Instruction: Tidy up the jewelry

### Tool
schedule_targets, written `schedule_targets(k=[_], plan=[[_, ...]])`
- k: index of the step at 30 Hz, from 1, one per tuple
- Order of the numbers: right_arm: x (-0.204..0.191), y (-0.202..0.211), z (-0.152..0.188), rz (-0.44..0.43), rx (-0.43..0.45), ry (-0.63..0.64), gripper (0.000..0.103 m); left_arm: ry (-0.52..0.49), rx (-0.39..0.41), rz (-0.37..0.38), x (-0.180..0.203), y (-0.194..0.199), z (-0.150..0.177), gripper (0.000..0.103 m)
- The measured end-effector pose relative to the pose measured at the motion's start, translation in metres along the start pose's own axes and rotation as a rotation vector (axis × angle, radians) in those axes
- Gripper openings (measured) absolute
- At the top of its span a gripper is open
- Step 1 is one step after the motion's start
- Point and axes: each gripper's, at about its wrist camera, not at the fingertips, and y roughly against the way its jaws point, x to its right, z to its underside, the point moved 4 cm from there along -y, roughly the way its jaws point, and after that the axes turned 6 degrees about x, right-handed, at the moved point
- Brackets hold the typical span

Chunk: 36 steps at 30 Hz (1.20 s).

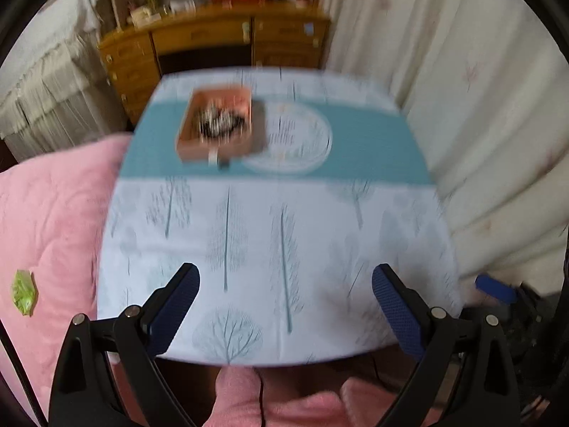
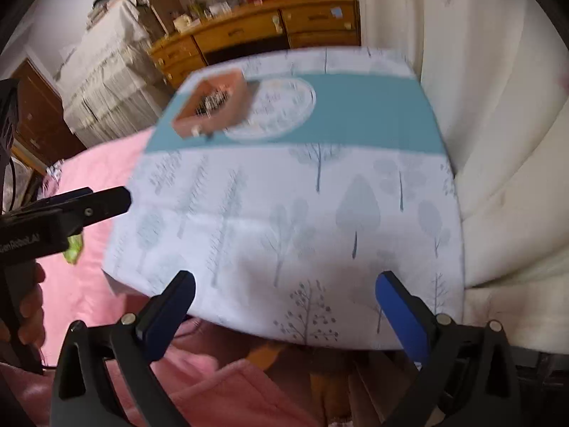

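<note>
A pink-brown jewelry box [image 1: 217,124] with a blurred pile of dark and silvery jewelry [image 1: 220,122] inside sits on the far part of the table, on the teal band of the cloth. It also shows in the right wrist view [image 2: 213,106]. My left gripper [image 1: 286,279] is open and empty above the table's near edge. My right gripper [image 2: 284,286] is open and empty near the front edge too. The left gripper also shows in the right wrist view [image 2: 103,203] at the left side. Both views are motion-blurred.
The table [image 1: 284,242] wears a white tree-print cloth with a teal band and a white circle print [image 1: 295,138]. A pink quilt [image 1: 46,220] lies left, cream curtains [image 1: 480,106] right, a wooden dresser [image 1: 213,46] behind.
</note>
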Motion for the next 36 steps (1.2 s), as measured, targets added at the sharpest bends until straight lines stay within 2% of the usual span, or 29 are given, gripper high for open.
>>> schedule_targets(k=[4, 8, 14, 17, 23, 26, 36], plan=[[-0.01, 0.032, -0.026, -0.064, 0.079, -0.048, 0.102, 0.033, 0.076, -0.013, 0.002, 0.018, -0.018, 0.103], [-0.018, 0.048, -0.033, -0.042, 0.134, -0.074, 0.102, -0.021, 0.142, -0.1, 0.002, 0.031, -0.014, 0.103], [-0.031, 0.051, -0.024, 0.029, 0.168, -0.079, 0.102, 0.013, 0.137, -0.147, -0.016, 0.032, -0.002, 0.103], [-0.036, 0.051, -0.021, 0.025, 0.173, -0.064, 0.102, 0.008, 0.155, -0.175, -0.022, 0.034, 0.005, 0.103], [-0.042, 0.04, -0.008, 0.088, 0.121, -0.042, 0.102, 0.005, 0.069, -0.16, -0.024, 0.018, 0.03, 0.103], [-0.044, 0.035, -0.002, 0.079, 0.097, -0.032, 0.102, -0.003, 0.04, -0.144, -0.02, 0.014, 0.039, 0.102], [-0.044, 0.035, 0.013, 0.07, 0.069, -0.027, 0.102, -0.006, 0.034, -0.147, -0.016, 0.017, 0.053, 0.102]])
